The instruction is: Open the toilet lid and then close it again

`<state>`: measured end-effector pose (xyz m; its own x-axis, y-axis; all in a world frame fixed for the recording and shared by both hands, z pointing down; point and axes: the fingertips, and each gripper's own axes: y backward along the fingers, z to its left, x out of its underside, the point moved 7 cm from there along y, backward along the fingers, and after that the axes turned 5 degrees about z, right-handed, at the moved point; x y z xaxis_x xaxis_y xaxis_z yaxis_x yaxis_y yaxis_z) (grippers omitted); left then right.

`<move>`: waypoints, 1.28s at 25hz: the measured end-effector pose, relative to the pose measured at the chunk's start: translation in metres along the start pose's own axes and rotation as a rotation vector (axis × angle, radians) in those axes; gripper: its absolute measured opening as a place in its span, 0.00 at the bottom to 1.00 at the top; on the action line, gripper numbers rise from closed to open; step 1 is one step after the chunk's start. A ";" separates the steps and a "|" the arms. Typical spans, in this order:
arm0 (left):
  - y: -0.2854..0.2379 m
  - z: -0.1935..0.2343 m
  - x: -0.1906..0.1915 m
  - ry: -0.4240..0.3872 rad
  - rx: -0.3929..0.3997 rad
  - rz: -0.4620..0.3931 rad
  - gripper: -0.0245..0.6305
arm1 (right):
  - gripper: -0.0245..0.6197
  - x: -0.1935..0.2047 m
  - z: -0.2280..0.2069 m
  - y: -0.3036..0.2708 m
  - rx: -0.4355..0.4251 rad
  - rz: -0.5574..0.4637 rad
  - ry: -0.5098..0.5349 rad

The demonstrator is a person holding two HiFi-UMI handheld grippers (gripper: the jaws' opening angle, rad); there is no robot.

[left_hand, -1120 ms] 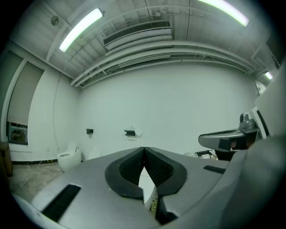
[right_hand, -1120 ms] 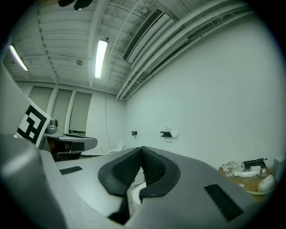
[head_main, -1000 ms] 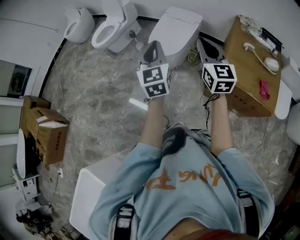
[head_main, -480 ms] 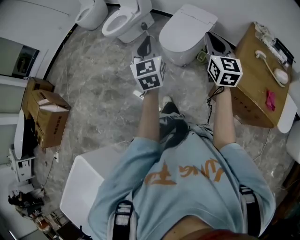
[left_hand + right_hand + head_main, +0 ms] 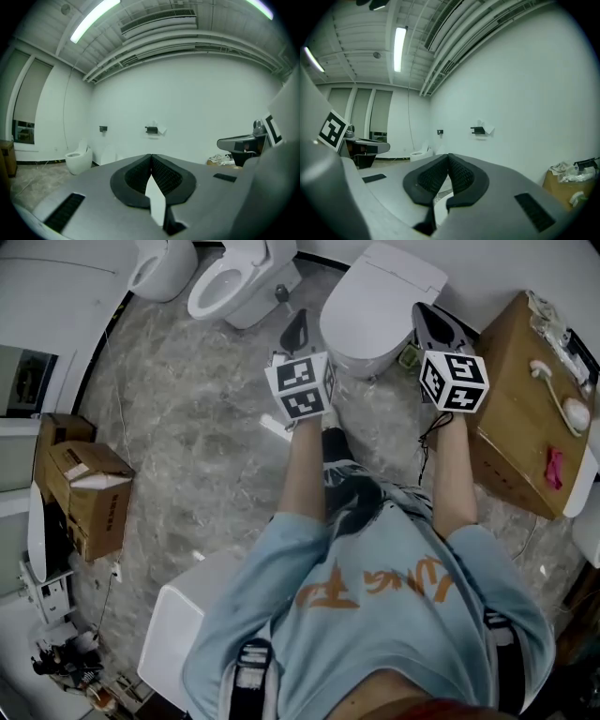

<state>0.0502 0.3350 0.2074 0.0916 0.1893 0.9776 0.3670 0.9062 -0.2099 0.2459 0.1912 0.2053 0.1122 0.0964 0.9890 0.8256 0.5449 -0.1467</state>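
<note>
In the head view, a white toilet (image 5: 384, 301) with its lid down stands against the far wall. My left gripper (image 5: 296, 329) hovers by the toilet's left side, jaws shut with nothing between them. My right gripper (image 5: 427, 319) hovers by its right side, also shut and empty. Both point level toward the wall. In the left gripper view the left gripper (image 5: 151, 157) shows its pads pressed together. The right gripper (image 5: 449, 157) looks the same in its own view. Neither gripper touches the toilet.
Two more white toilets (image 5: 230, 277) (image 5: 157, 268) stand at the far left. A wooden cabinet (image 5: 520, 409) with small items on top is close on the right. Cardboard boxes (image 5: 89, 493) sit at the left, and a white box (image 5: 178, 634) lies behind the person.
Both grippers have moved forward and lower, from in front of the toilet to either side of its front. Their jaws stayed shut.
</note>
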 end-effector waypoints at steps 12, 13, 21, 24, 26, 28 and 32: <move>-0.217 0.086 0.076 -0.136 0.257 0.306 0.08 | 0.06 0.066 0.001 -0.225 0.016 0.277 0.085; -0.227 0.088 0.082 -0.159 0.285 0.327 0.08 | 0.06 0.075 0.001 -0.232 0.020 0.301 0.085; -0.294 0.075 0.149 -0.276 0.462 0.443 0.08 | 0.18 0.171 -0.003 -0.262 -0.087 0.505 0.114; -0.307 0.064 0.187 -0.326 0.518 0.487 0.08 | 0.21 0.213 -0.007 -0.263 -0.103 0.569 0.122; -0.311 0.057 0.212 -0.371 0.564 0.516 0.08 | 0.25 0.239 -0.010 -0.261 -0.116 0.607 0.131; -0.314 0.052 0.236 -0.415 0.599 0.541 0.08 | 0.30 0.266 -0.010 -0.259 -0.137 0.646 0.146; -0.317 0.043 0.285 -0.475 0.663 0.623 0.26 | 0.34 0.316 -0.001 -0.248 -0.166 0.725 0.165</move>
<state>-0.0803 0.1176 0.5530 -0.3375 0.6973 0.6324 -0.2186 0.5954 -0.7731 0.0775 0.0855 0.5546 0.7288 0.2497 0.6376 0.5844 0.2584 -0.7692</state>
